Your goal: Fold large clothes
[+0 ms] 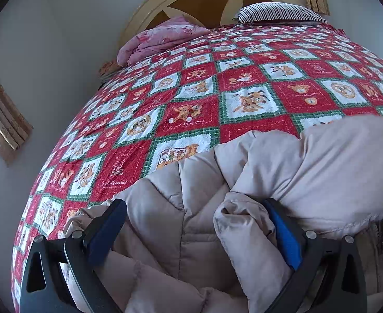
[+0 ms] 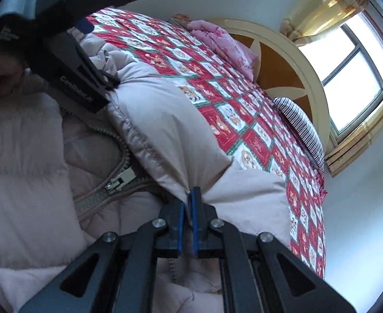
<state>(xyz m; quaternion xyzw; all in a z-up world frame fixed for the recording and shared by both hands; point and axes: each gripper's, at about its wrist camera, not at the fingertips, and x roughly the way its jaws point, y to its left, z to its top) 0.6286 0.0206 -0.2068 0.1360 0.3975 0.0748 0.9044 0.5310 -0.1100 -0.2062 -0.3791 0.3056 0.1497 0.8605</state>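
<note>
Two grippers work a beige puffer jacket [image 2: 165, 130] lying on the red patchwork bedspread [image 1: 191, 91]. The right gripper [image 2: 188, 198] is clamped together on a pinched fold of the jacket's edge, beside the zipper [image 2: 118, 180]. The left gripper [image 1: 194, 221] stands wide apart, jacket folds bunched between its fingers, one fold against the right finger

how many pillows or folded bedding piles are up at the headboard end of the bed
2: a striped pillow at one corner by the headboard, and a pink folded quilt at the other corner. More may lie hidden behind them.
</note>
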